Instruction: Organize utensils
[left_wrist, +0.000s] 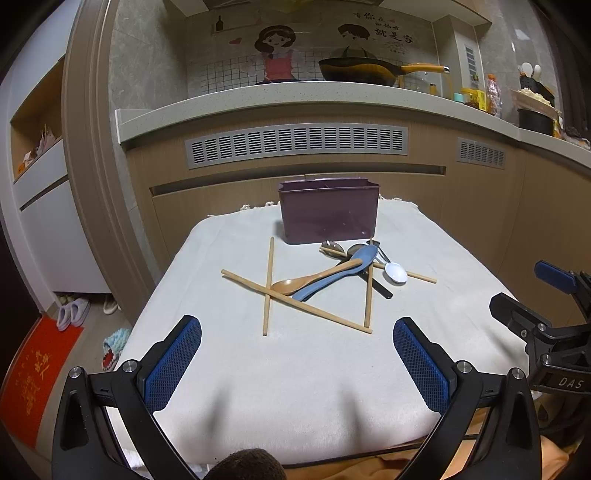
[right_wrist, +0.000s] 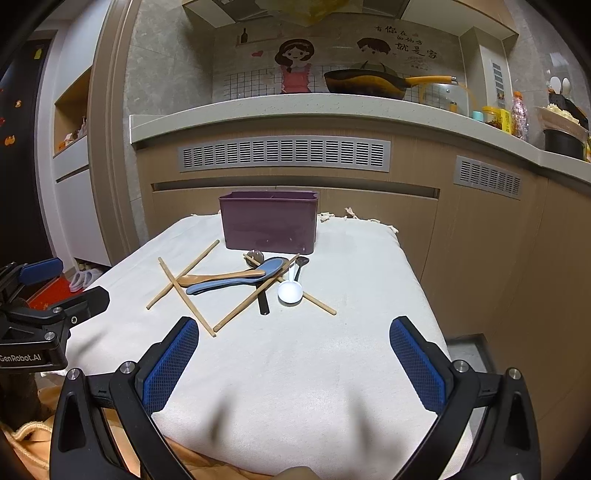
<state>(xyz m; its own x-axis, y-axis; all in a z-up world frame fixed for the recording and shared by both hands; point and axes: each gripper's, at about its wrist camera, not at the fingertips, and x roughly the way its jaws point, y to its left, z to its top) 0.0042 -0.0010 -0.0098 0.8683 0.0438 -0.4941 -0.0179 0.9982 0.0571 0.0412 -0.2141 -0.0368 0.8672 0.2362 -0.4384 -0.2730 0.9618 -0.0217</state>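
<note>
A purple utensil holder (left_wrist: 328, 210) (right_wrist: 269, 223) stands at the far side of a white cloth-covered table (left_wrist: 295, 369) (right_wrist: 295, 369). In front of it lies a heap: several wooden chopsticks (left_wrist: 295, 301) (right_wrist: 186, 297), a wooden spoon (left_wrist: 314, 277) (right_wrist: 221, 277), a blue spoon (left_wrist: 340, 271) (right_wrist: 236, 280), a small white spoon (left_wrist: 395, 272) (right_wrist: 290, 291), a black-handled utensil (left_wrist: 380, 288) (right_wrist: 263, 301) and metal spoons (left_wrist: 332, 246) (right_wrist: 255, 255). My left gripper (left_wrist: 297, 338) and right gripper (right_wrist: 293, 336) hover open near the table's front, holding nothing.
Behind the table runs a kitchen counter (left_wrist: 295, 92) with a frying pan (left_wrist: 362, 70) and jars (left_wrist: 493, 94). Wooden cabinets with vents (left_wrist: 297, 144) face me. Slippers (left_wrist: 72, 312) and a red mat (left_wrist: 33, 373) lie on the floor at left.
</note>
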